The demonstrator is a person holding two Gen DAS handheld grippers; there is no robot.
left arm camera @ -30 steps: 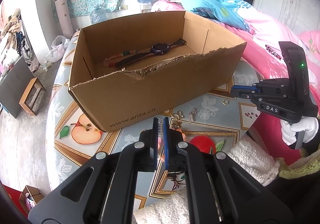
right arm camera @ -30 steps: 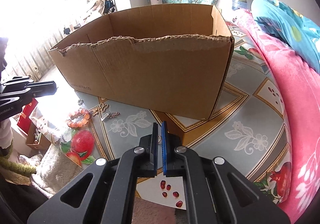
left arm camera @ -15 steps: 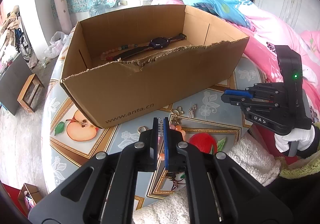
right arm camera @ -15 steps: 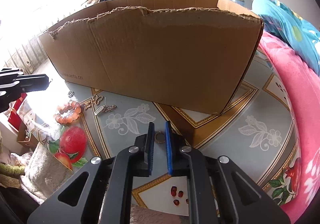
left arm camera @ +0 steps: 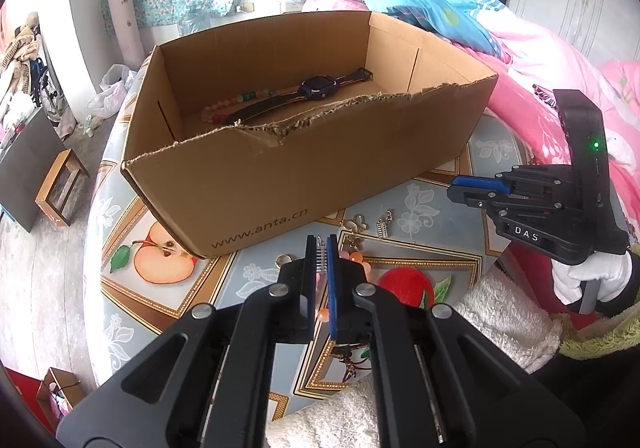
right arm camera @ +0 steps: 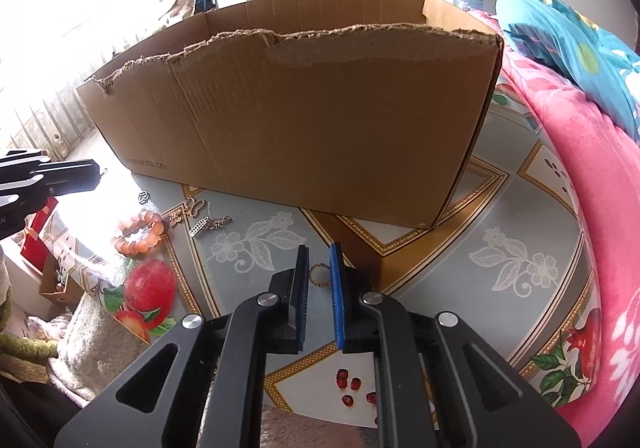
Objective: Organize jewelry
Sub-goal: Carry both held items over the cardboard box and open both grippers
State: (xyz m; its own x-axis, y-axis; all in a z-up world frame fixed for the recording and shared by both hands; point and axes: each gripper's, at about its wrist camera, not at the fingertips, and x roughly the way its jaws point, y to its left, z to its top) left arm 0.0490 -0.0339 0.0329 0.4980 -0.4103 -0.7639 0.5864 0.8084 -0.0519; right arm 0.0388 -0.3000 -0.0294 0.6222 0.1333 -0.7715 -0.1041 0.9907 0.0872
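Cardboard box [left arm camera: 304,152] fills the middle of the left wrist view, its near rim torn and ragged, a dark watch [left arm camera: 316,88] and a string of coloured beads [left arm camera: 236,104] lying on its floor. Below it the left claw [left arm camera: 321,252] is shut on a small silver ribbed charm [left arm camera: 320,253]. Open desk [left arm camera: 256,276] runs along the box's near wall, where a silver ring [left arm camera: 285,259], a gold butterfly charm [left arm camera: 355,223] and a silver bar charm [left arm camera: 383,225] lie just apart. At centre right the right claw [left arm camera: 464,186] hangs over the desk's edge, held in a white-gloved hand [left arm camera: 588,280]. A white towel [left arm camera: 504,324] drapes the lower right rim; pink bedding [left arm camera: 560,60] rises behind.

From the right wrist view, the box's plain wall [right arm camera: 320,120] blocks the upper middle. The right claw [right arm camera: 319,260] stands slightly parted around a thin ring [right arm camera: 319,275] lying on the desk; its pads do not press it. Left of centre lie an orange bead bracelet [right arm camera: 140,234] and the charms. The left claw [right arm camera: 86,176] enters at the left edge. Bare flowered cloth [right arm camera: 520,248] spreads to the right, against the pink bedding.
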